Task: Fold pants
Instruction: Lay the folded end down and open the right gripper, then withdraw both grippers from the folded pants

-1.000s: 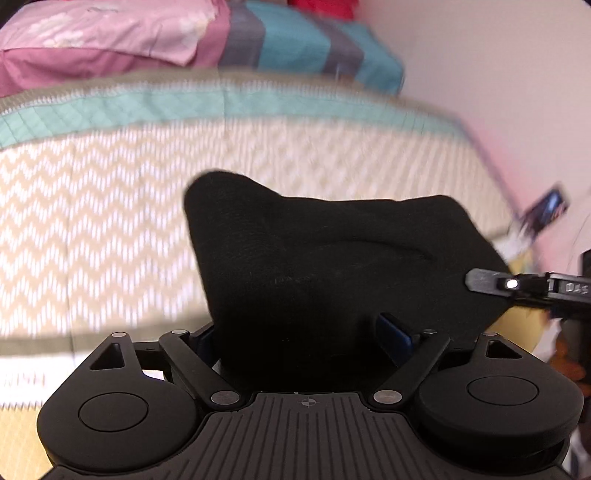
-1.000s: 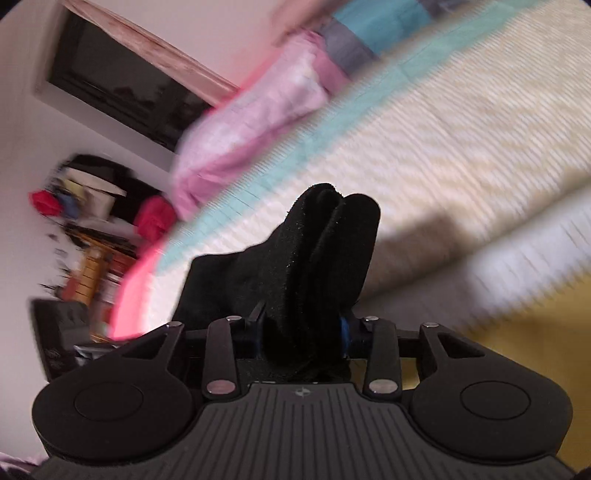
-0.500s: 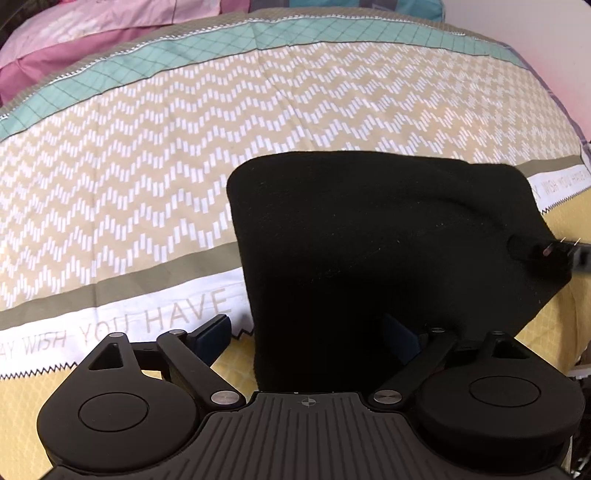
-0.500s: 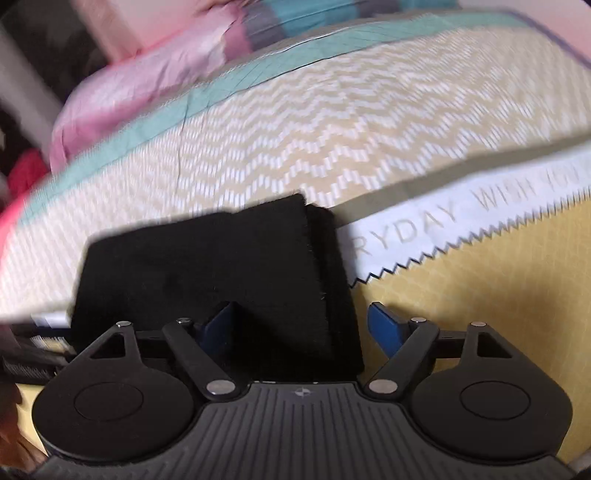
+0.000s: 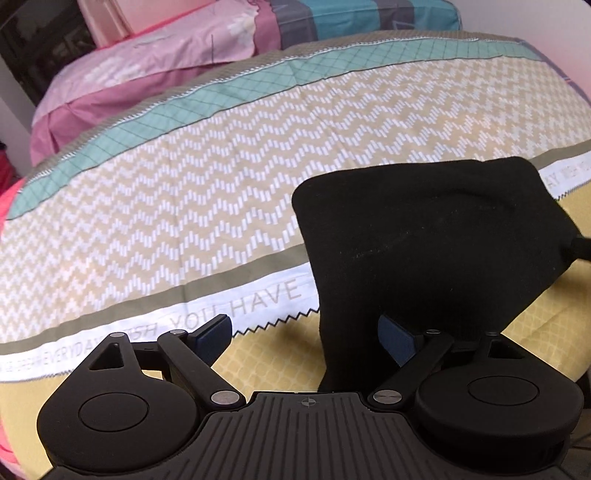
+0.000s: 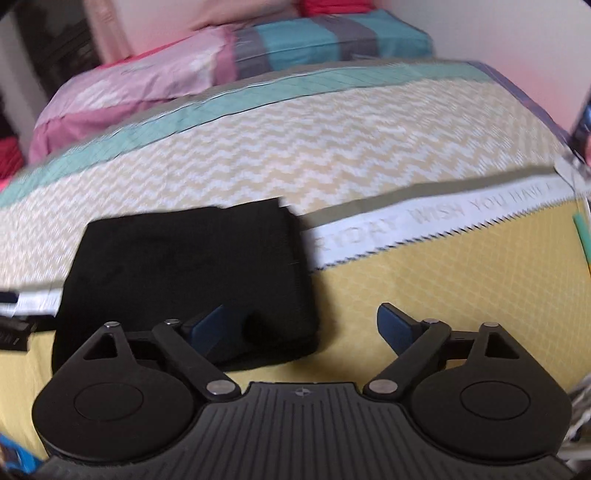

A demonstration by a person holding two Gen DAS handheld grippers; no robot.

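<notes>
The black pants lie folded into a compact rectangle on the bed's patterned cover. My left gripper is open; its right finger rests over the pants' near edge and its left finger is over the bare cover. In the right wrist view the folded pants lie left of centre. My right gripper is open, its left finger over the pants' near right corner and its right finger over the yellow cover. Neither gripper holds cloth.
Pink and striped pillows lie at the head of the bed. A white wall runs along the far right side. The other gripper's tip shows at the pants' right edge.
Both grippers have let go of the pants and opened. The pants were held up a second ago and now lie flat on the bed. Both grippers have drawn back.
</notes>
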